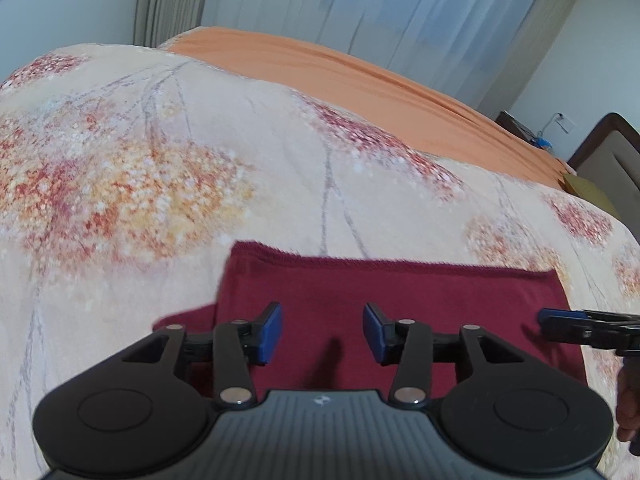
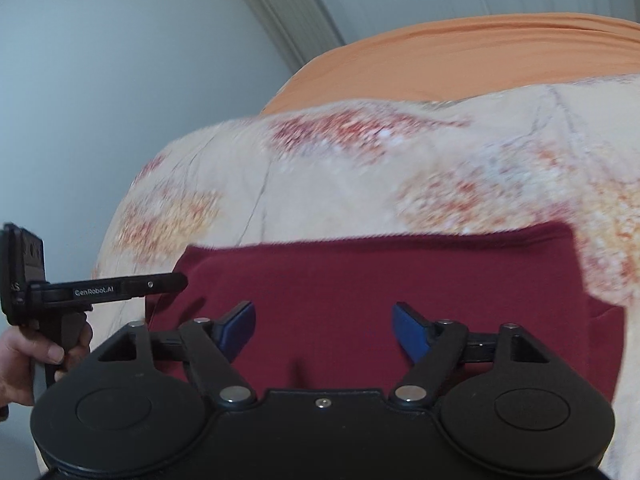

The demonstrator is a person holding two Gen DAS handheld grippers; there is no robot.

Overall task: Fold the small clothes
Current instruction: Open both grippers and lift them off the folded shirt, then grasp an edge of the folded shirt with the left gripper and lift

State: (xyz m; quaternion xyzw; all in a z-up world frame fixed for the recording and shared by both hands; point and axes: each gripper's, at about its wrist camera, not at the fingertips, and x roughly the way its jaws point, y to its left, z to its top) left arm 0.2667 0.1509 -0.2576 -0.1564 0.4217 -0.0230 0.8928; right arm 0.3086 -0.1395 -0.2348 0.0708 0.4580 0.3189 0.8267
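A dark red garment (image 1: 400, 292) lies flat on the bed as a folded rectangle, with a straight far edge. My left gripper (image 1: 323, 332) hovers over its near part, blue pads apart, nothing between them. The right gripper's fingers (image 1: 560, 320) reach in from the right edge of the left wrist view. Seen from the right wrist, the same garment (image 2: 360, 272) spreads under my right gripper (image 2: 324, 332), which stands wide open and empty. The left gripper's fingers (image 2: 160, 284) point at the garment's left corner, and a hand (image 2: 40, 352) holds its handle.
A cream bedcover with red and orange blossom print (image 1: 160, 160) lies under the garment. Beyond it shows an orange sheet (image 1: 320, 68). Pale curtains (image 1: 400, 8) hang behind the bed. A dark headboard (image 1: 608, 152) stands at the far right.
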